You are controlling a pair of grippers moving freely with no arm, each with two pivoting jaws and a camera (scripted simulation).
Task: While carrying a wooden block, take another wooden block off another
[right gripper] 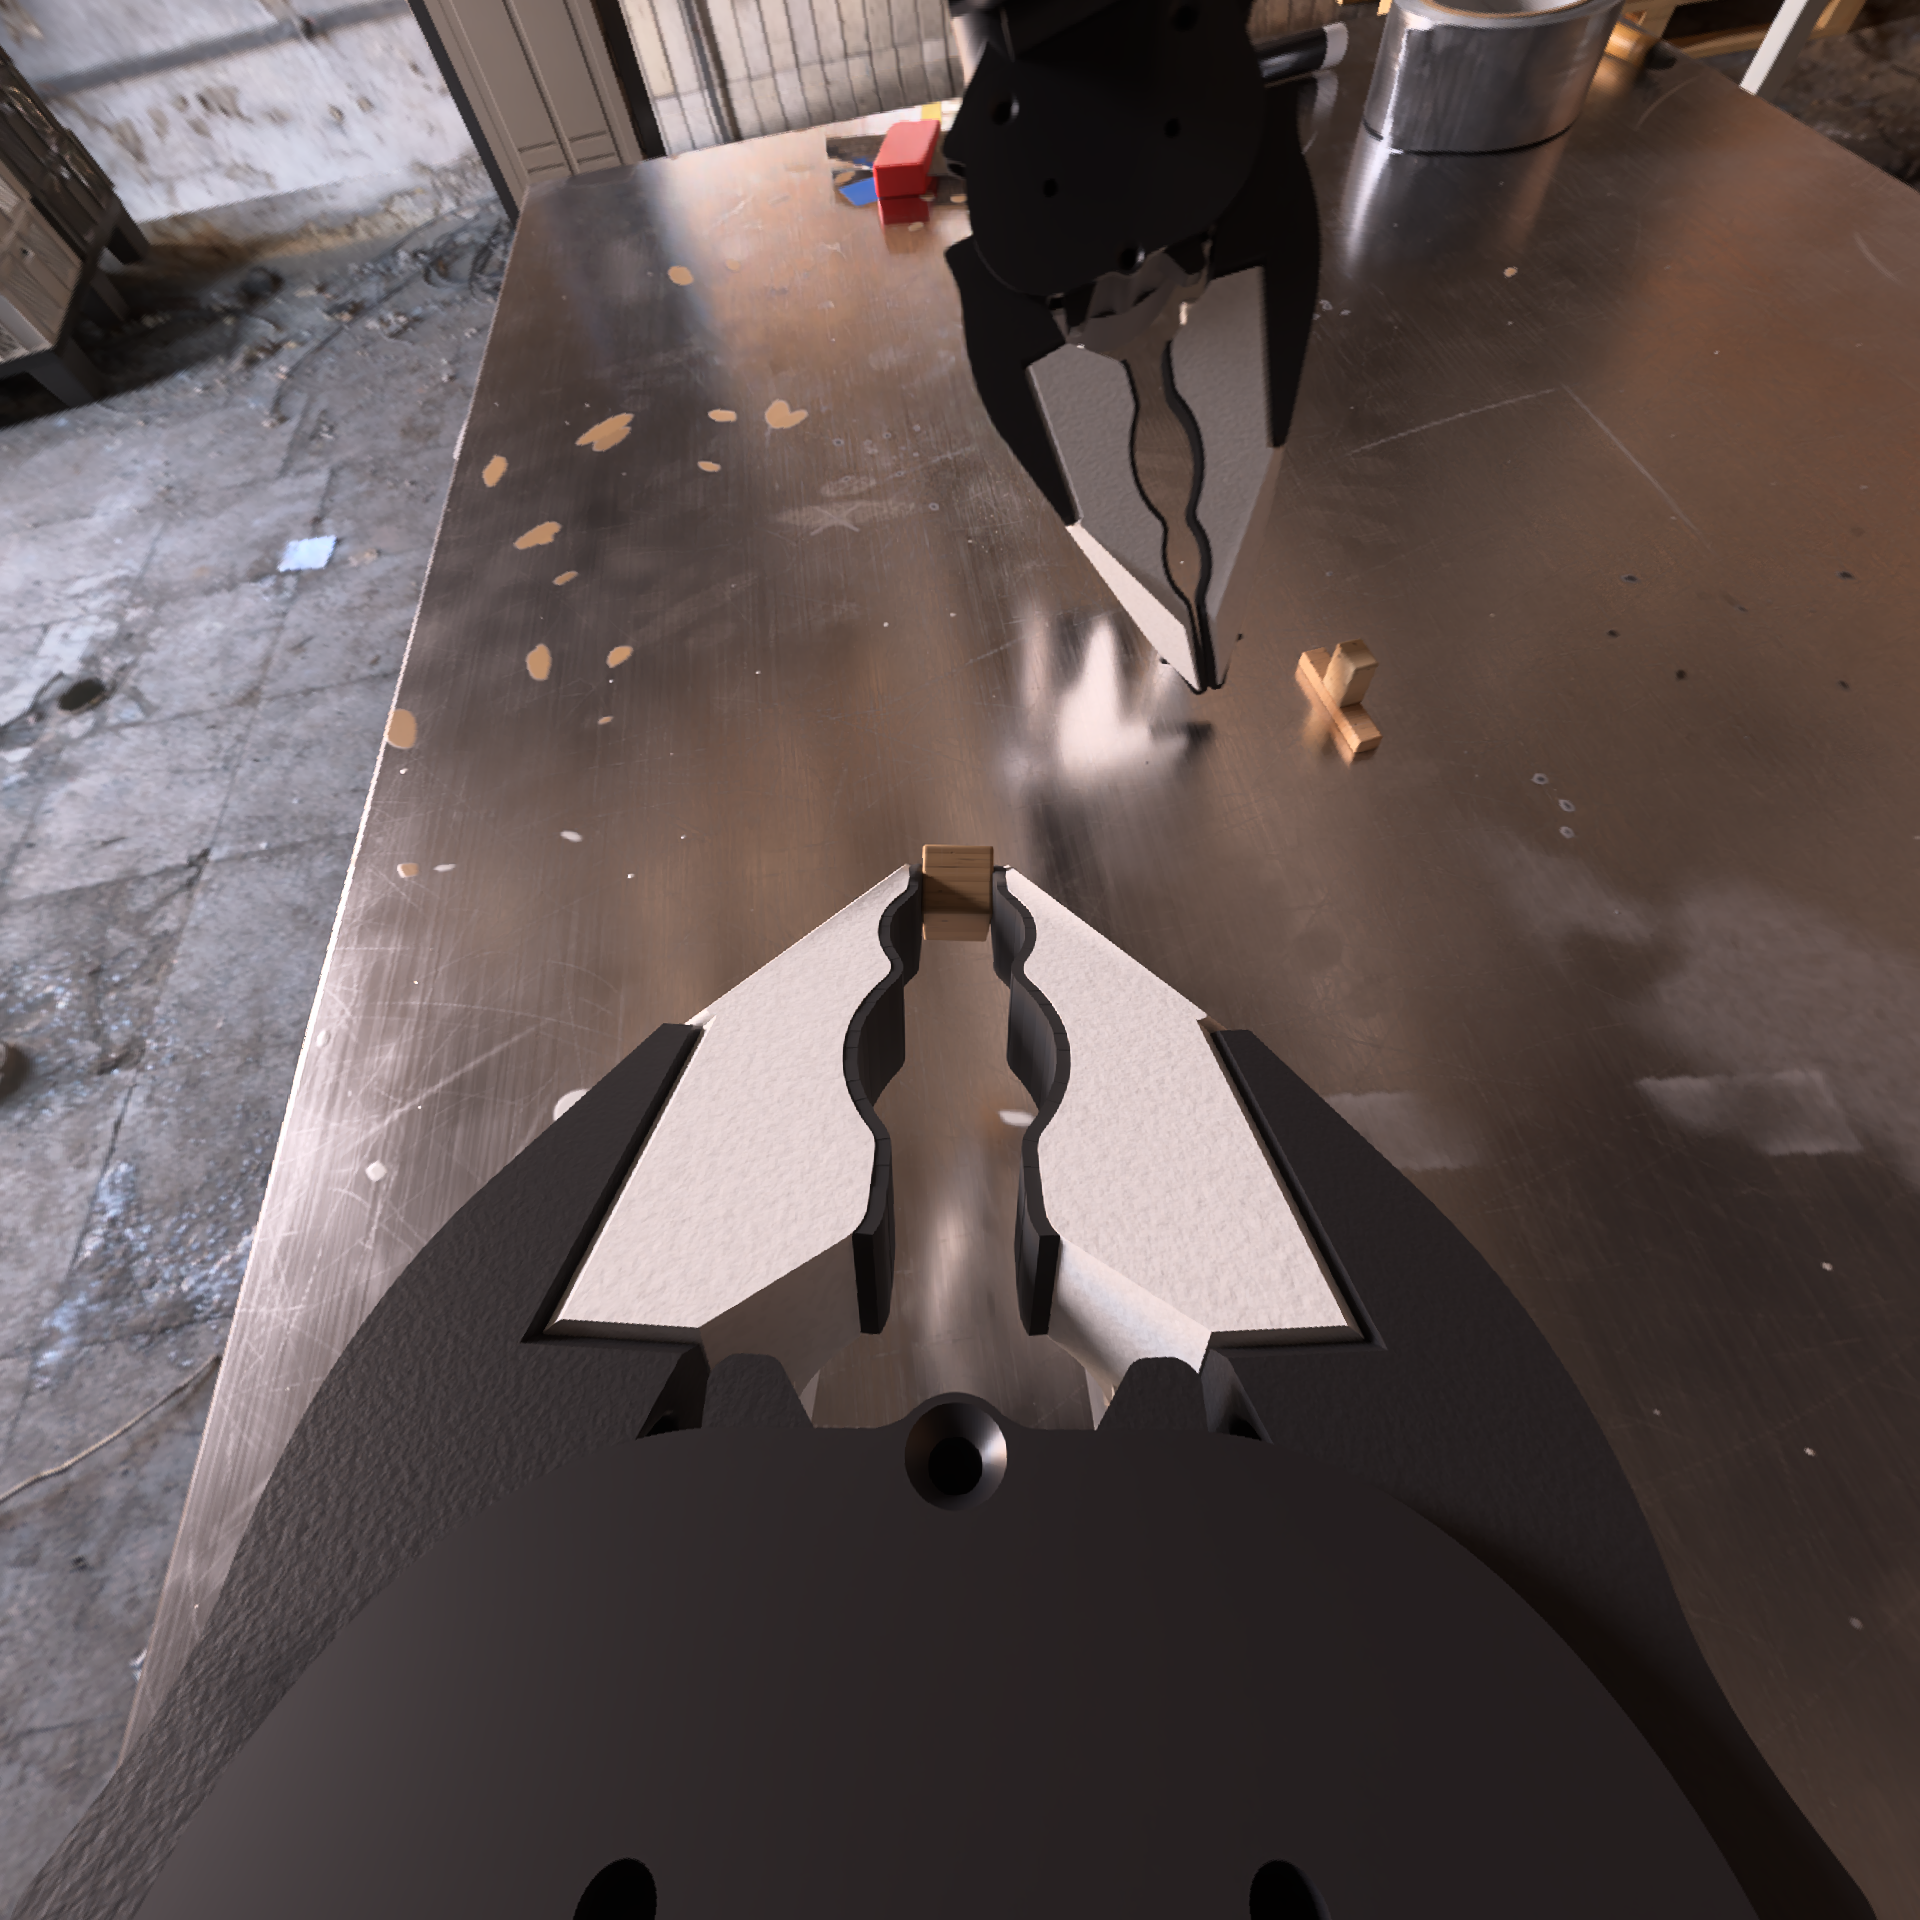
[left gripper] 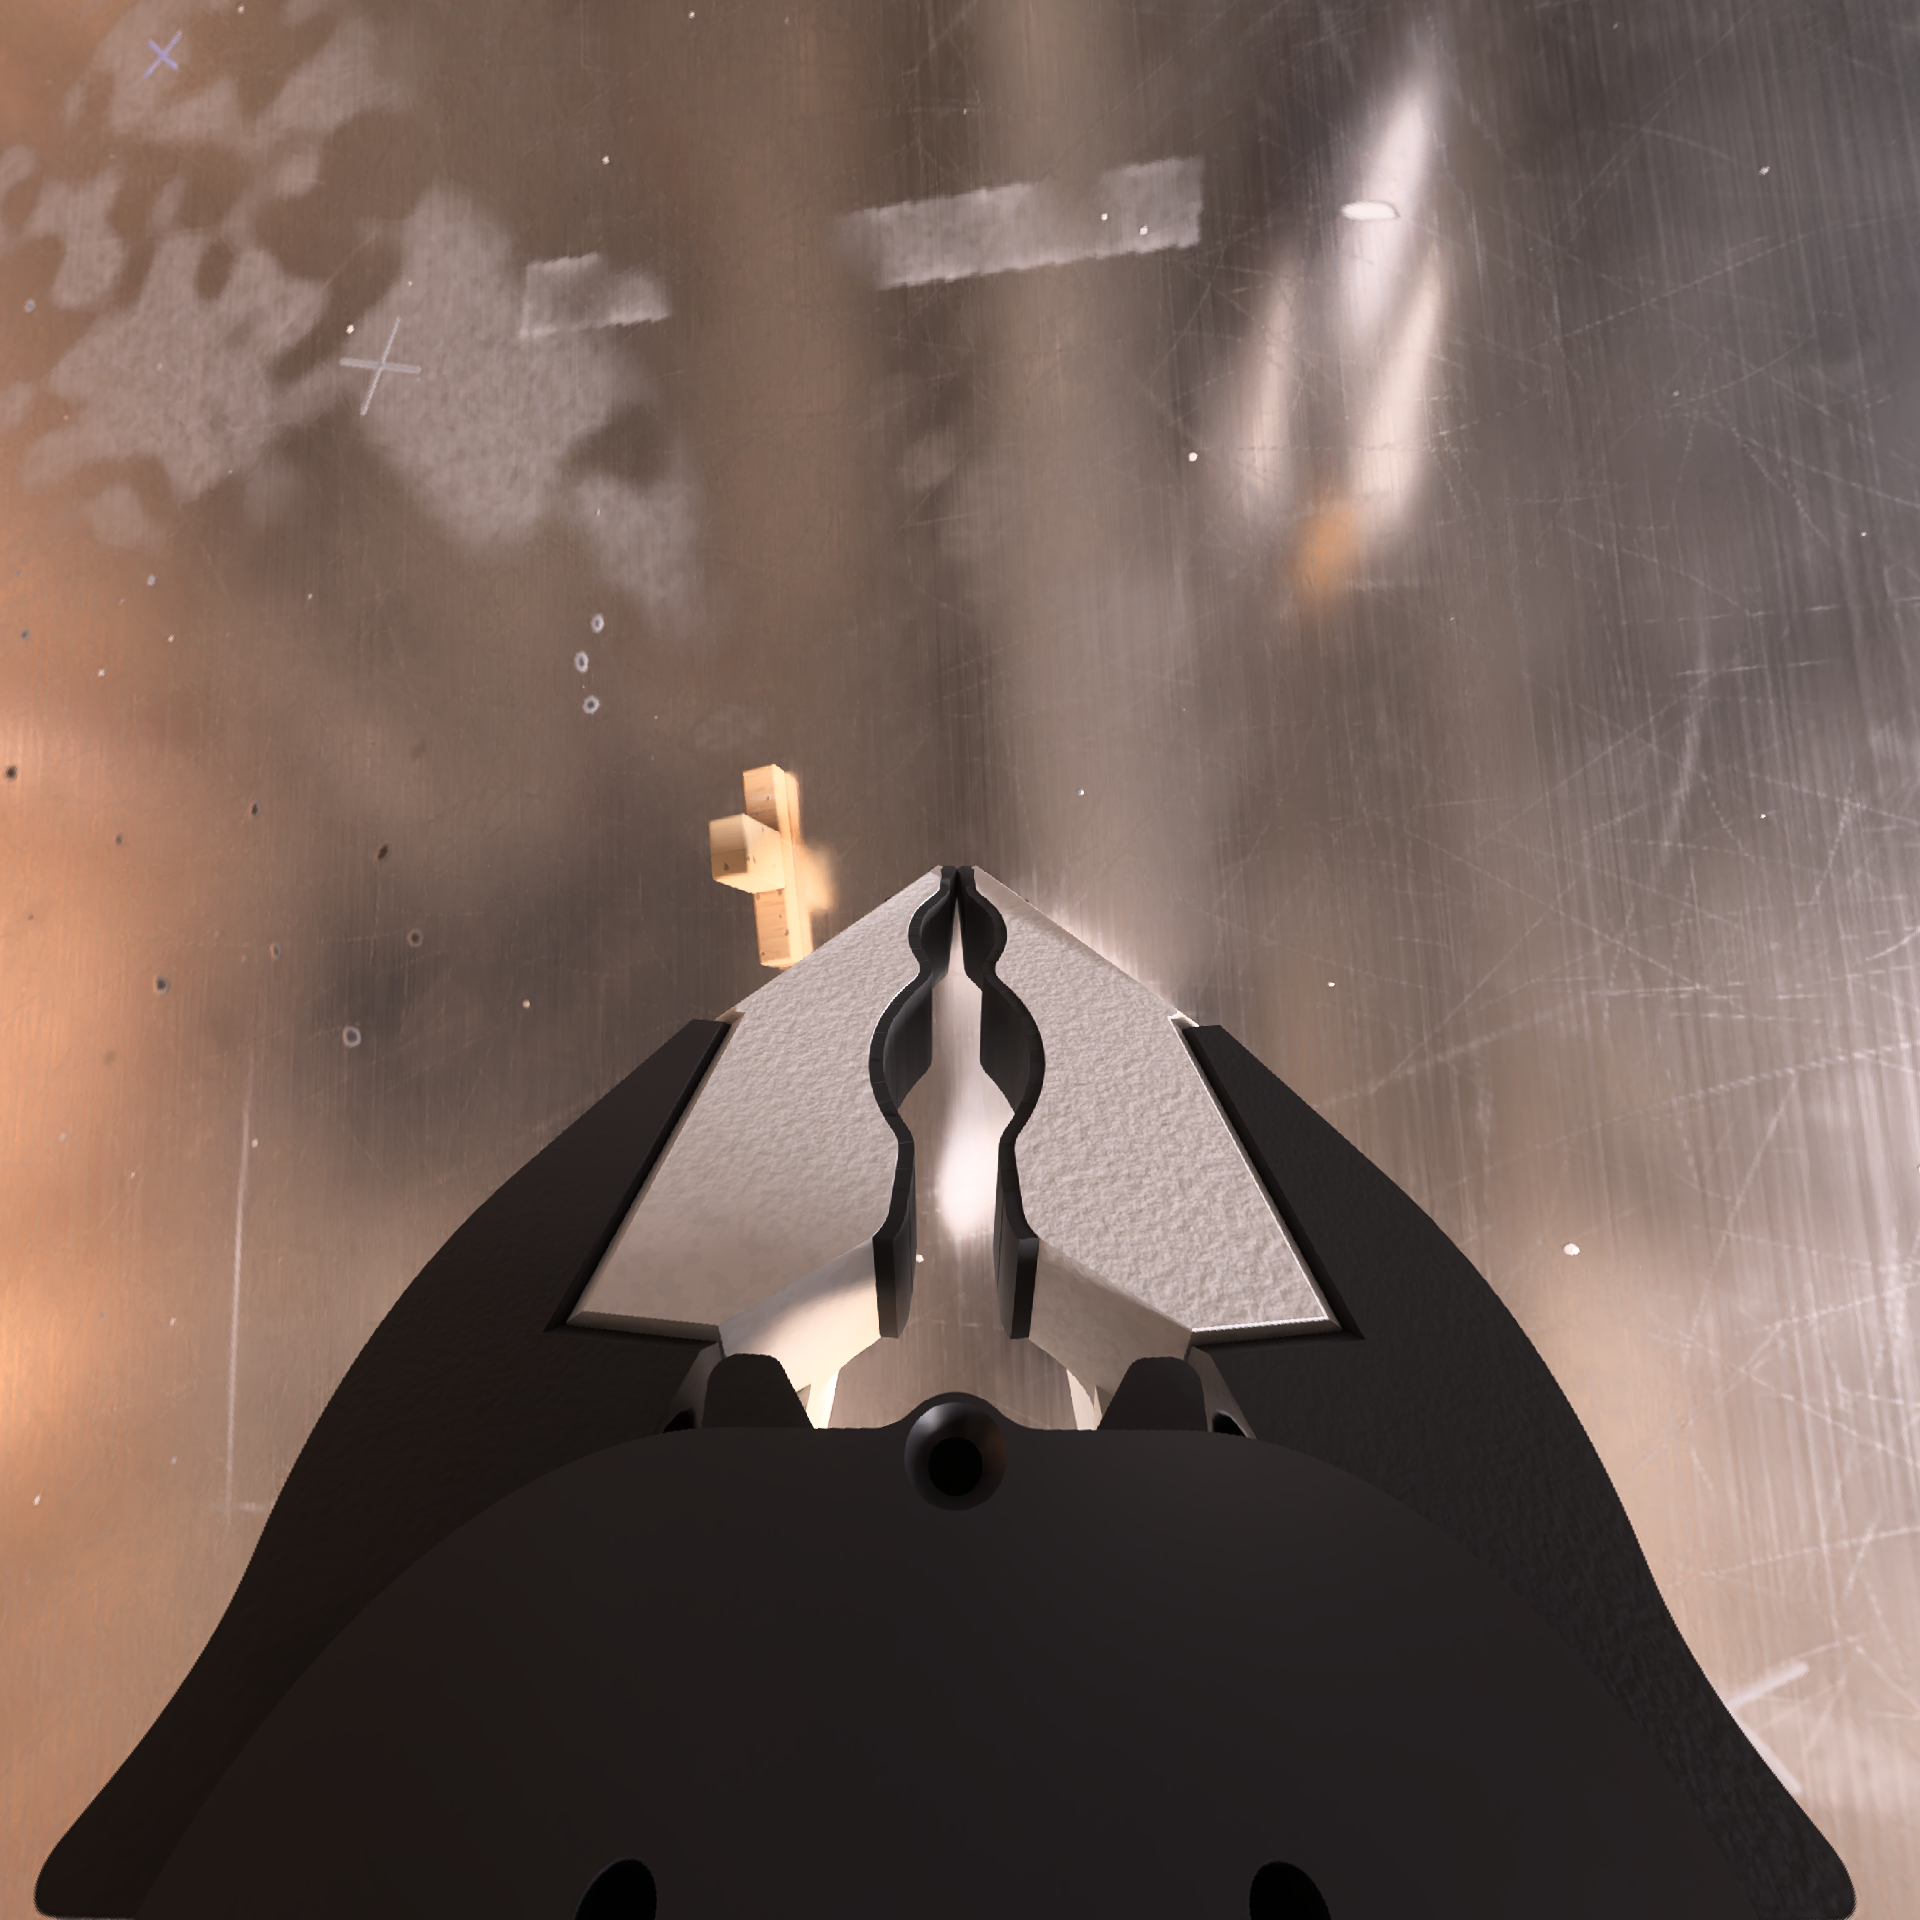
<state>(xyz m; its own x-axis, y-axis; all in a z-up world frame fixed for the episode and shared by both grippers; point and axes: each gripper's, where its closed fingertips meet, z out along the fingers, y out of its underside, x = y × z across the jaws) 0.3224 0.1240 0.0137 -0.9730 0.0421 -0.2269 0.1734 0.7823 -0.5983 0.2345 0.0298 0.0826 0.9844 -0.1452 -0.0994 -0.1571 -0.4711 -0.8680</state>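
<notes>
My right gripper [right gripper: 957, 891] is shut on a small wooden block [right gripper: 957, 891] at its fingertips, held above the metal table [right gripper: 727, 727]. Two more wooden blocks lie crossed, one on top of the other: the top block [right gripper: 1349, 665] across the bottom block [right gripper: 1351, 722]. In the left wrist view the top block [left gripper: 743, 854] lies across the long bottom block [left gripper: 779, 914], just left of my fingertips. My left gripper [left gripper: 955, 871] is shut and empty; in the right wrist view it [right gripper: 1205, 681] points down, tips close to the table, left of the crossed blocks.
A metal tin [right gripper: 1475, 73] stands at the table's far right. A red box [right gripper: 906, 156] sits at the far edge. The table's left edge [right gripper: 343, 831] drops to a concrete floor. Paint spots mark the table's left part.
</notes>
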